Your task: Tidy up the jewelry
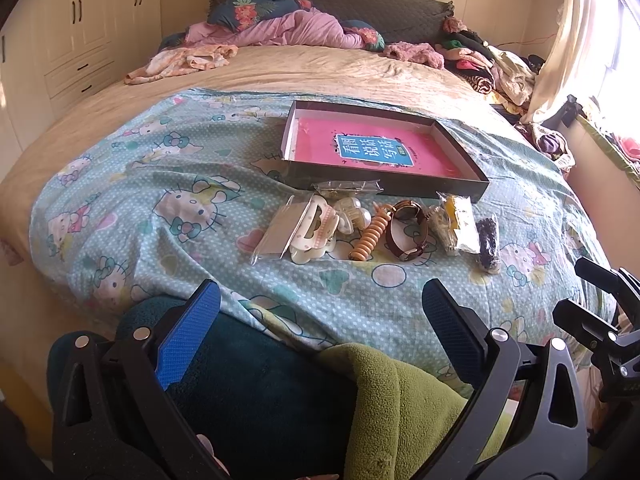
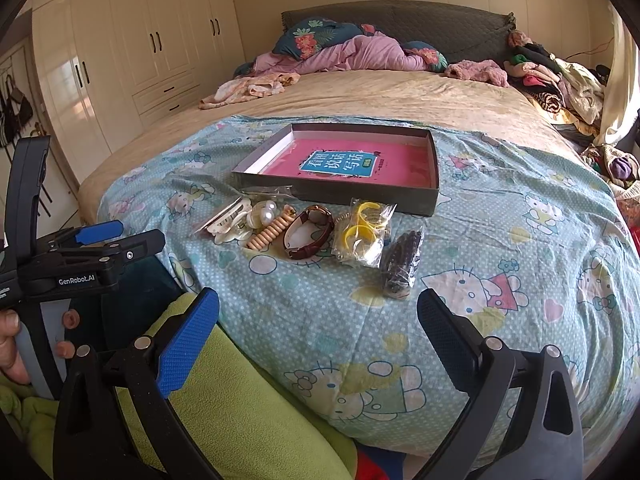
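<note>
Here, left gripper (image 1: pixel 320 312) spread wide, right gripper (image 2: pixel 318 316) likewise

bed (image 2: pixel 400 96) with hello kitty sheet (image 2: pixel 500 240), shallow box (image 2: pixel 344 190), jewelry pile (image 2: pixel 312 232), clothes heap (image 2: pixel 552 76)

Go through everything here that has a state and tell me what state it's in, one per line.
Left gripper: open, holding nothing.
Right gripper: open, holding nothing.
Box: lidless, only a pink book inside.
Watch: strap looped, lying outside the box.
Yellow rings bag: on the blanket.
Wardrobe doors: shut.
</note>
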